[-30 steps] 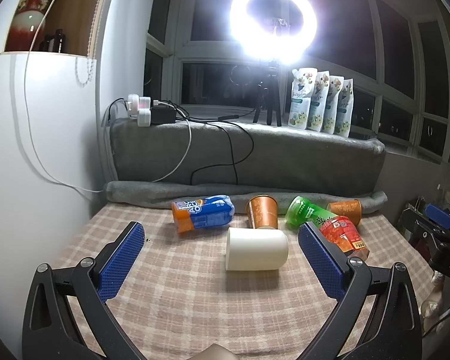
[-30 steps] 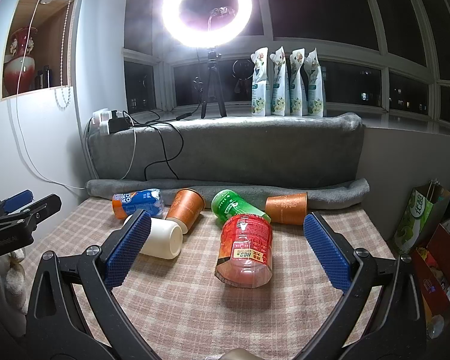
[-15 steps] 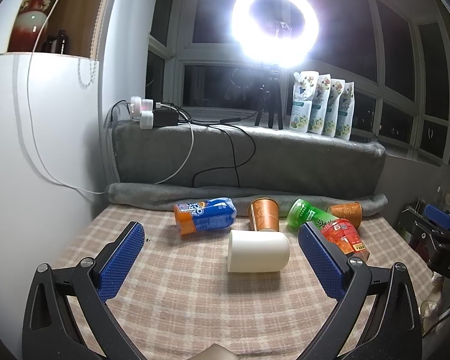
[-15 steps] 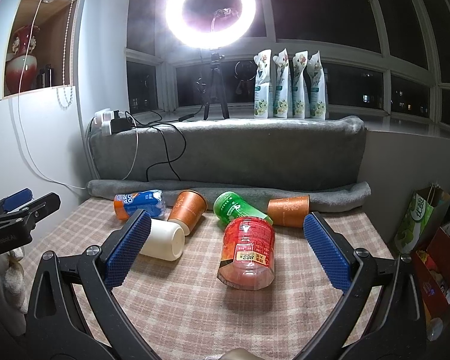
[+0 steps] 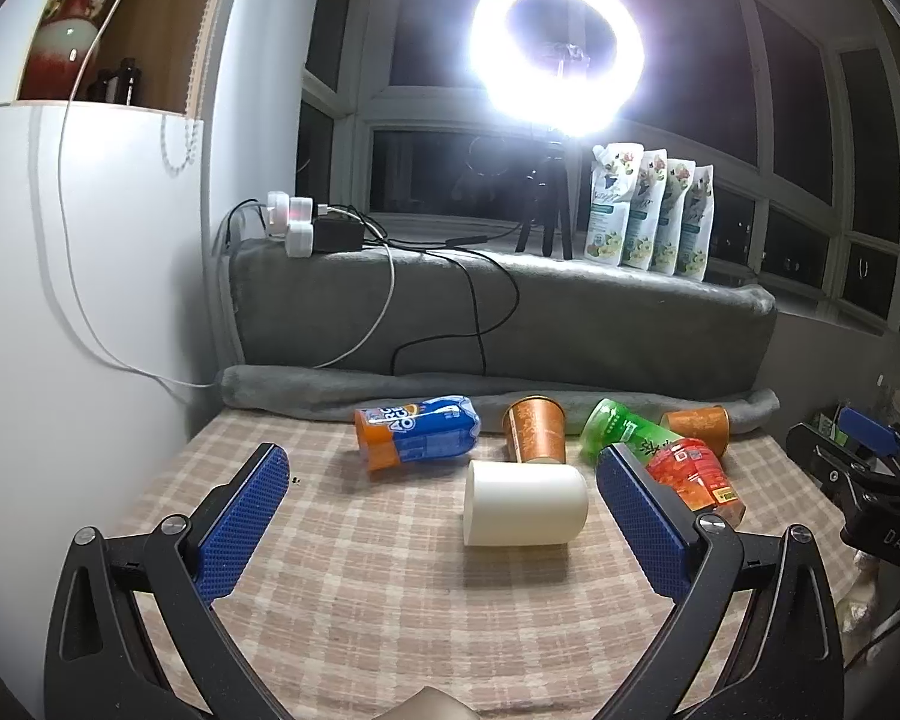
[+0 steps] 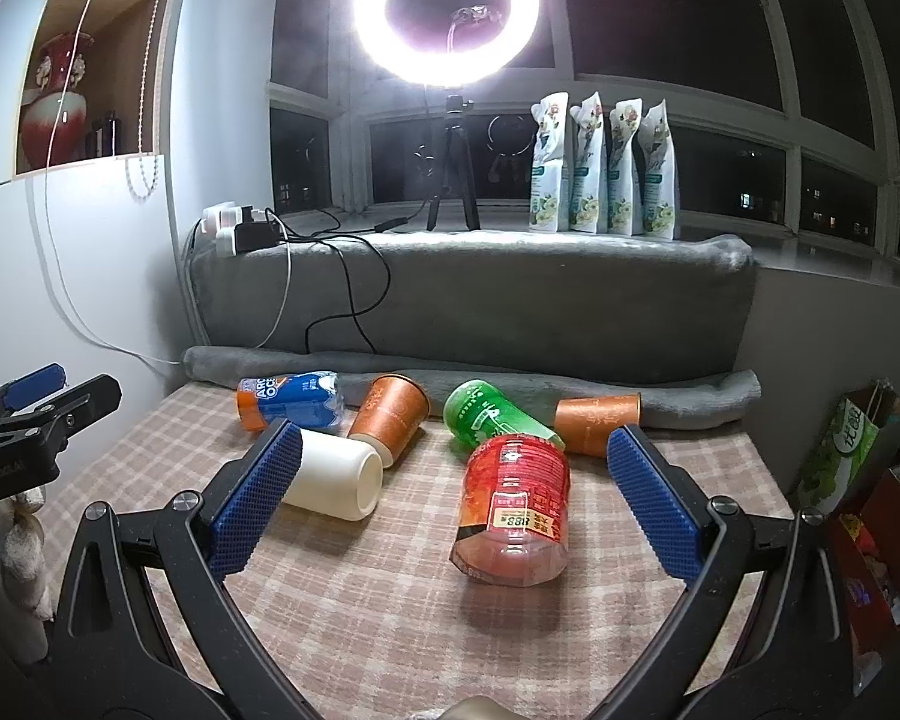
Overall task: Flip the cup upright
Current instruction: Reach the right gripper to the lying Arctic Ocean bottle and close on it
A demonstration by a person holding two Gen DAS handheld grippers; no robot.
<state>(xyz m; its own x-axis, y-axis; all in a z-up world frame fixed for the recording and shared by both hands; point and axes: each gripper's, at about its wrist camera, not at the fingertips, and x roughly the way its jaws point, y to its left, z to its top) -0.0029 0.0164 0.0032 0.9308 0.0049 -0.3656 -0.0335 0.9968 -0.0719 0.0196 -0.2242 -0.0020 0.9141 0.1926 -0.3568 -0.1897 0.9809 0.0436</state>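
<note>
A white cup (image 5: 525, 503) lies on its side on the checked cloth (image 5: 390, 588); it also shows in the right wrist view (image 6: 333, 474). Behind it an orange paper cup (image 5: 535, 429) (image 6: 390, 418) lies tipped, and a second orange cup (image 5: 696, 426) (image 6: 597, 417) lies on its side further right. My left gripper (image 5: 441, 519) is open and empty, a little short of the white cup. My right gripper (image 6: 450, 498) is open and empty, with a red bottle (image 6: 515, 501) lying between its fingers' line of sight.
A blue-orange bottle (image 5: 417, 433), a green bottle (image 5: 621, 429) and the red bottle (image 5: 693, 474) lie on the cloth. A rolled grey blanket (image 5: 390, 393) bounds the back. A white wall (image 5: 60, 360) stands left. Bags and boxes (image 6: 852, 480) sit right of the table.
Both grippers have drifted slightly; the view has shifted a little downward and the objects sit slightly lower in frame. Nothing was grasped or moved.
</note>
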